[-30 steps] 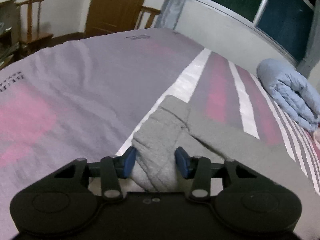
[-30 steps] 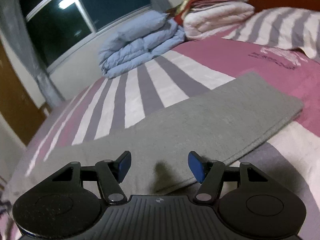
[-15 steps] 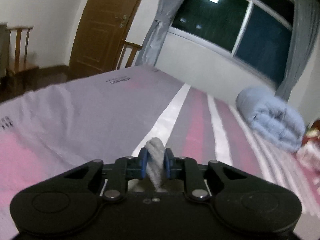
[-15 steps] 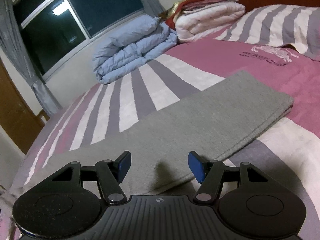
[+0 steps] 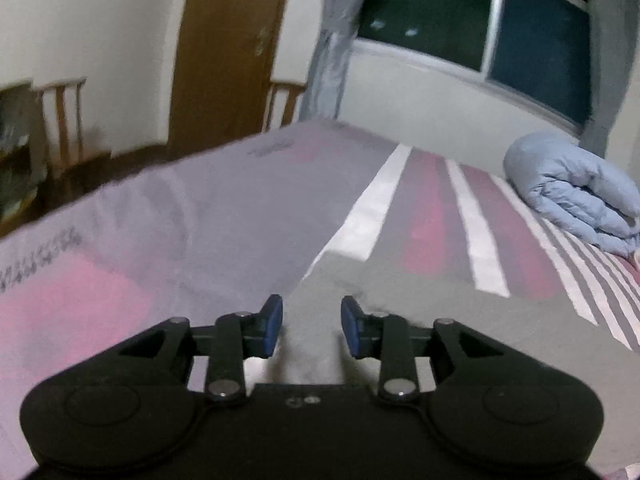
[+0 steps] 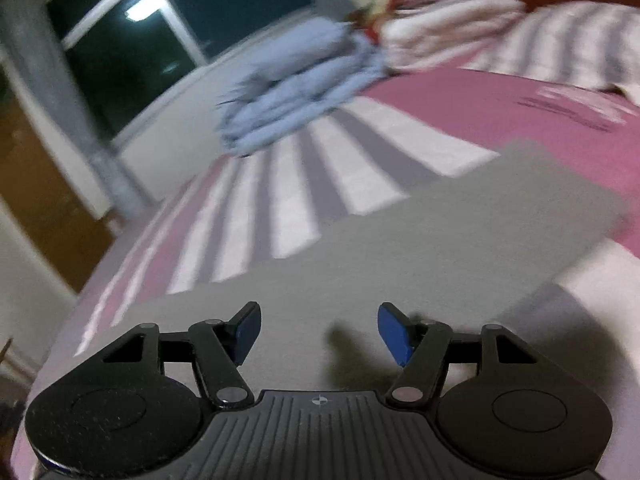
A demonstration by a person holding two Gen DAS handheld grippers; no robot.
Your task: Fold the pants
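Gray pants lie flat across the striped bedspread, filling each frame's lower center. Left gripper and right gripper hover above them, jaws spread, gripping nothing.

Dark print marks the bed cover at nine and eleven o'clock in the left view, two o'clock in the right; all too blurred to read

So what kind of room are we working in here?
Most likely a home bedroom: the grey pants lie on a bed with a striped pink and grey cover, a folded blue quilt sits by the window, and a wooden door is behind.
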